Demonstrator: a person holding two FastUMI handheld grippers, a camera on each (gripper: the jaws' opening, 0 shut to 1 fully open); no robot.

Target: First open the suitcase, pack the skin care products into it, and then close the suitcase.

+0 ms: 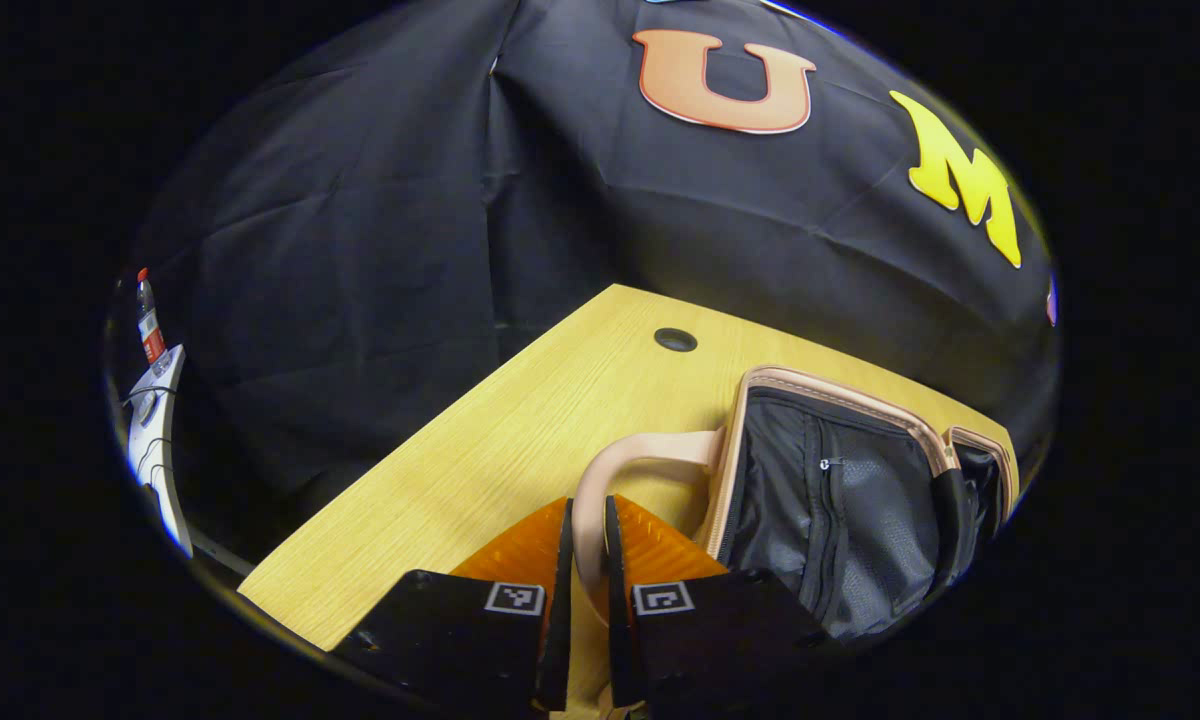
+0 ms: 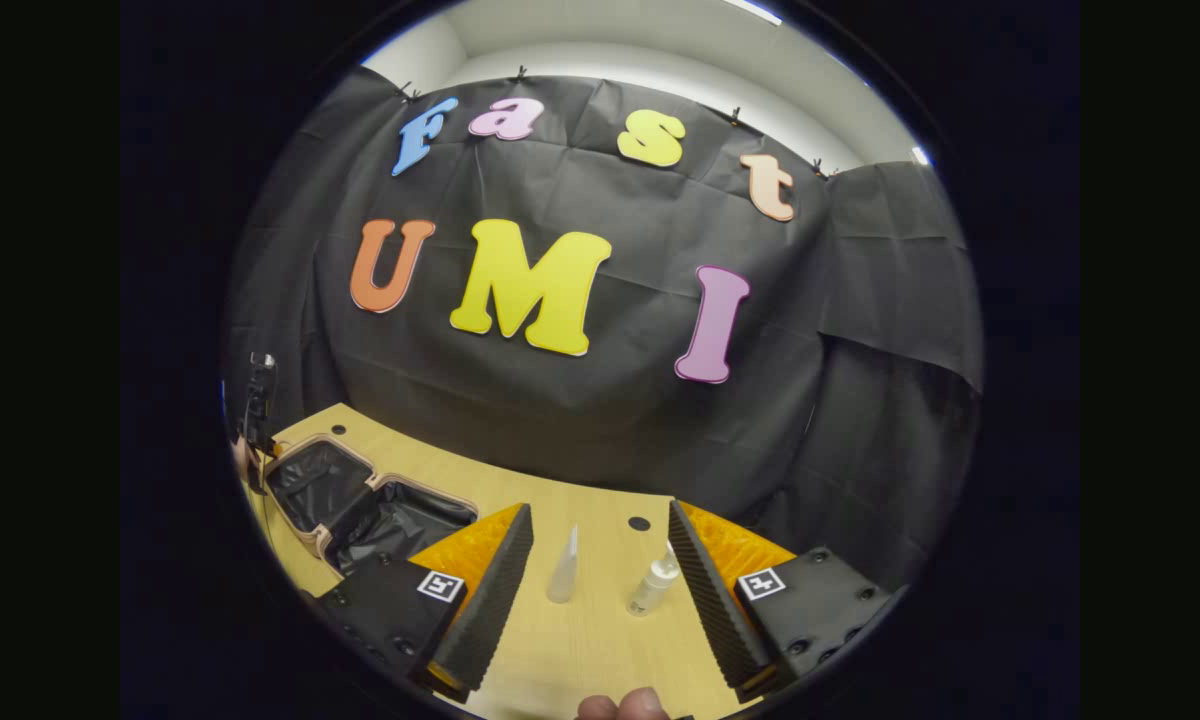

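Suitcase (image 2: 360,505) lies open on the tabletop (image 2: 580,640); left gripper (image 1: 588,545) jaws clamp its handle (image 1: 630,465), right gripper (image 2: 600,560) jaws spread wide beside it around tube (image 2: 564,568) and bottle (image 2: 654,585).

Left claw (image 1: 588,560): two flat wedge-shaped fingers w/ ridged inner faces, each mounted on a chunky black block. Each block carries a small square black-and-white marker tag near its inner top corner. Finger outer sides have a fine ribbed, faceted texture.

Right claw (image 2: 600,590): same build, two long tapering fingers w/ sawtooth-ridged foam-like inner pads, set on black angular blocks. One square marker tag per block; the right block shows several small round screw heads along its edge, the left block a few too.

A fingertip (image 2: 632,704) of the person shows at the bottom edge of the right gripper view; no sleeve visible.
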